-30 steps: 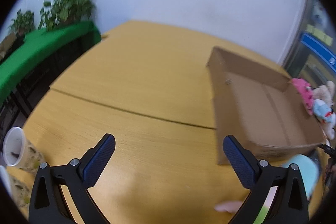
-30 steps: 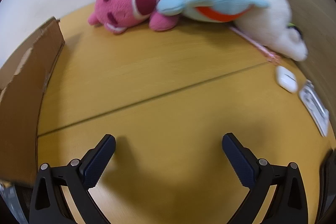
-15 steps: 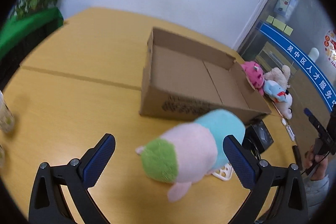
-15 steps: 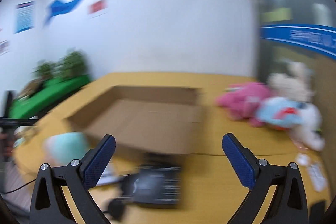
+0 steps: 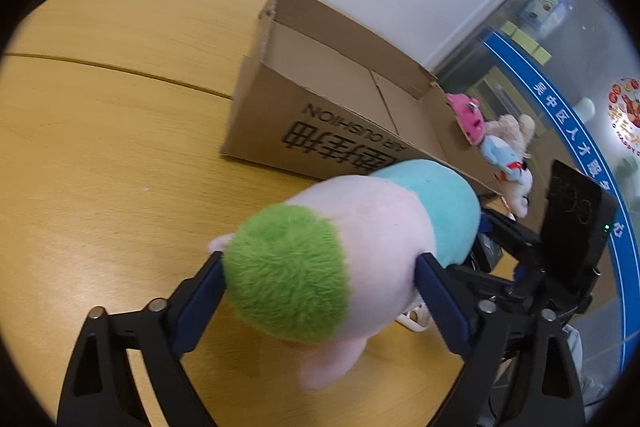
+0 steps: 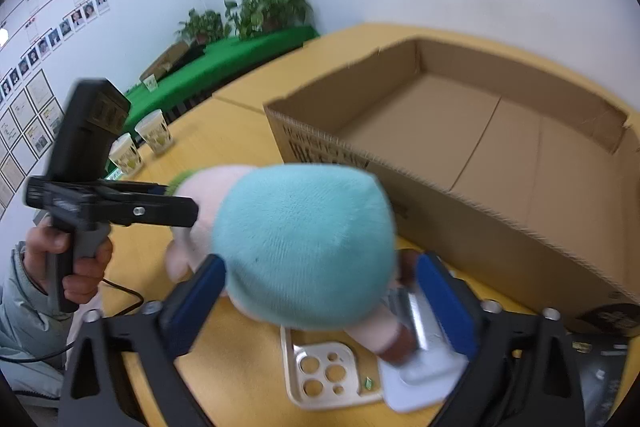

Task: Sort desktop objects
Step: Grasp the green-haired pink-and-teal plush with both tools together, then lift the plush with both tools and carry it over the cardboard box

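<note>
A plush toy with a green end, pink middle and teal end point(image 5: 344, 239) lies on the wooden table, just in front of an open cardboard box point(image 5: 344, 107). My left gripper point(image 5: 320, 283) is shut on its green-pink end. My right gripper point(image 6: 320, 287) is shut on its teal end point(image 6: 304, 243) from the opposite side. The box point(image 6: 480, 131) is empty inside. The left gripper's body point(image 6: 92, 199) shows in the right wrist view, the right one's point(image 5: 560, 247) in the left wrist view.
A cream phone case point(image 6: 320, 375) and a white-silver object point(image 6: 420, 359) lie under the plush. Pink, blue and white plush toys point(image 5: 492, 155) sit beyond the box. Two paper cups point(image 6: 140, 143) stand at the table's far side. Plants stand on a green-covered ledge point(image 6: 240, 43).
Both grippers swung toward the plush and closed on it from opposite ends; they were open and empty half a second ago.
</note>
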`<action>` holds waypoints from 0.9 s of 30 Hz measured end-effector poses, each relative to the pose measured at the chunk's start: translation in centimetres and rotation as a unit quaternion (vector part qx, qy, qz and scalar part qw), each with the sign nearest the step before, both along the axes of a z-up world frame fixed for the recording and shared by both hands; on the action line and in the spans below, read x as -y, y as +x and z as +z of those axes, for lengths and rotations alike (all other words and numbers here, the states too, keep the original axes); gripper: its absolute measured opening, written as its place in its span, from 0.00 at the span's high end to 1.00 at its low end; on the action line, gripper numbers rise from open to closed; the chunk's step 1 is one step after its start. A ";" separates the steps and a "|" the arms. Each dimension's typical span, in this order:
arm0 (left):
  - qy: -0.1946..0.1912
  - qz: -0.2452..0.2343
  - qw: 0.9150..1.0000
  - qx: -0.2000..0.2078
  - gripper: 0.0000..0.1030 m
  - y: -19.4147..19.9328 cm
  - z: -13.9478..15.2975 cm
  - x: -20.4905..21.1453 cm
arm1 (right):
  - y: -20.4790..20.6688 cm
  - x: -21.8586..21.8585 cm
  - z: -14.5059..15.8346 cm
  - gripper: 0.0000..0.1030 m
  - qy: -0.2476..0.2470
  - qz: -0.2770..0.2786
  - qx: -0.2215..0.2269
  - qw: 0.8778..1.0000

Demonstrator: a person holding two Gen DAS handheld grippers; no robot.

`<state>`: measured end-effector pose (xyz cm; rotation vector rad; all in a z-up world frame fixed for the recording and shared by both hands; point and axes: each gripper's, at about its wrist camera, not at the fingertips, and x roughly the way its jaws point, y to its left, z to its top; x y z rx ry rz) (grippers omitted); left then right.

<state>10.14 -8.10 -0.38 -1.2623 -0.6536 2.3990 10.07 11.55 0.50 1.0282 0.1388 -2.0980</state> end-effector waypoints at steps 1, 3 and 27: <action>0.001 -0.006 1.000 0.000 0.13 -0.3 0.0 -0.2 | -0.1 0.3 -0.3 0.15 -0.007 0.007 0.011 1.000; -0.006 -0.020 1.000 -0.004 0.13 -0.6 0.2 -0.5 | 0.8 0.7 -0.2 0.15 0.001 0.004 0.000 1.000; -0.038 -0.072 0.992 -0.099 0.17 -3.0 8.3 -4.6 | 3.6 -3.8 5.5 0.25 -0.043 -0.033 -0.040 0.998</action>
